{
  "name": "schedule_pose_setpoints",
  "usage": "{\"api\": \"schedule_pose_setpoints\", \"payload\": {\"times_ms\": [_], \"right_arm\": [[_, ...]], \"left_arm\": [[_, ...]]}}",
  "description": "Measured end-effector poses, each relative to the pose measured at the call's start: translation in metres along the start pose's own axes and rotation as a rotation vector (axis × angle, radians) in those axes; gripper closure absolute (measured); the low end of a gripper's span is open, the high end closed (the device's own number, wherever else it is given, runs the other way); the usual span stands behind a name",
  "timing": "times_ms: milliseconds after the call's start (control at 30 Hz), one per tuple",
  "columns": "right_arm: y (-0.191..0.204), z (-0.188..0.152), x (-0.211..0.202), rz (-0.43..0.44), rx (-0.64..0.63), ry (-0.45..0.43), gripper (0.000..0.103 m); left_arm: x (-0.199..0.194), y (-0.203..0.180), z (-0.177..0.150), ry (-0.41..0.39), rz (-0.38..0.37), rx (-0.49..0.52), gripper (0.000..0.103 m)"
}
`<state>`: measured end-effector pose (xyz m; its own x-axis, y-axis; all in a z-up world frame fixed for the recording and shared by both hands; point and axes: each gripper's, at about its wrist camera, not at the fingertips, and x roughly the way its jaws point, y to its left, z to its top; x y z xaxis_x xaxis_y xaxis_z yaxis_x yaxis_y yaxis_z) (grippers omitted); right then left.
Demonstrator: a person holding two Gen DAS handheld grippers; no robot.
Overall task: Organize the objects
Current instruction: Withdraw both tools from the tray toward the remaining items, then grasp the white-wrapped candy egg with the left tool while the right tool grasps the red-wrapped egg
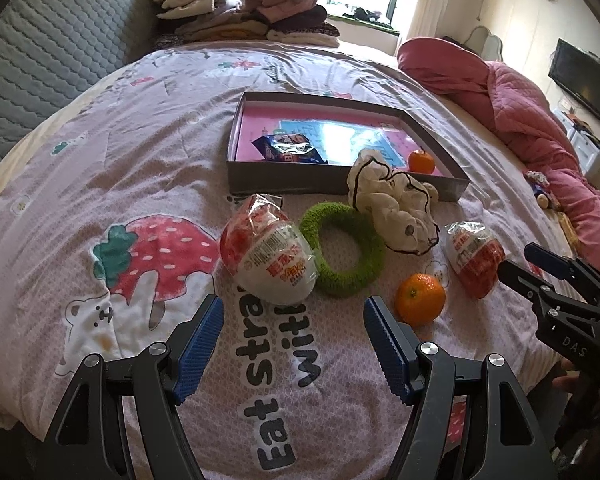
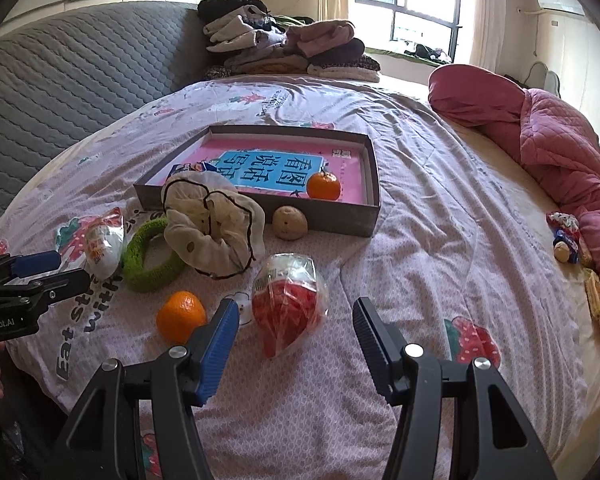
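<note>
Over the bed [image 1: 100,184], both tools hang with their jaws apart and nothing between them. Left tool [image 1: 294,344] is spread wide, its ribbed blue pads [image 1: 202,344] hovering just short of a wrapped egg [image 1: 266,258], a smooth white-and-red oval sealed in crinkly clear film. Right tool [image 2: 296,340] is released too, gaping a bit less, and the second wrapped egg [image 2: 288,304] lies just ahead of its fingers, not touched by either pad. Beside that egg sits a glossy round orange [image 2: 181,316], dimpled skin, close to the tool's left pad. Further back, a fuzzy green ring [image 2: 150,258], then a crumpled cream cloth pouch [image 2: 214,226] with a dark drawstring edge leaning on the box wall. A small tan lumpy ball [image 2: 289,223] rests against that wall as well. Shallow grey cardboard box [image 2: 340,224] sits mid-bed, pink-and-blue printed sheet lining it, with another orange [image 2: 323,186] and a shiny blue snack packet [image 1: 290,150] inside. Soft lilac quilt with strawberry print underneath it all.
</note>
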<state>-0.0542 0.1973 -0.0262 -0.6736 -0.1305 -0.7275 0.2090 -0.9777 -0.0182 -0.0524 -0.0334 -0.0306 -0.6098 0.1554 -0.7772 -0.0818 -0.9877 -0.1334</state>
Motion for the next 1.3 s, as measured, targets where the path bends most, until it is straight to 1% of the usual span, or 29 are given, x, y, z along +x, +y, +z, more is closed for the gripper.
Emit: {"api": "schedule_pose_setpoints", "payload": {"times_ms": [567,733,1300], "right_arm": [[-0.002,-0.005,0.004,0.004,0.019,0.008,0.045],[-0.005,-0.003,0.007,0.002,0.04,0.001,0.045],[-0.004,0.0,0.025,0.0,0.054,0.017,0.045]], "left_arm": [[0.011,0.007,-0.006,0.006,0.004,-0.01,0.029],[0.01,0.013,-0.001,-0.014,-0.013,-0.054,0.029],[0.025,0.019,0.014,-0.023,-0.004,-0.105,0.029]]}}
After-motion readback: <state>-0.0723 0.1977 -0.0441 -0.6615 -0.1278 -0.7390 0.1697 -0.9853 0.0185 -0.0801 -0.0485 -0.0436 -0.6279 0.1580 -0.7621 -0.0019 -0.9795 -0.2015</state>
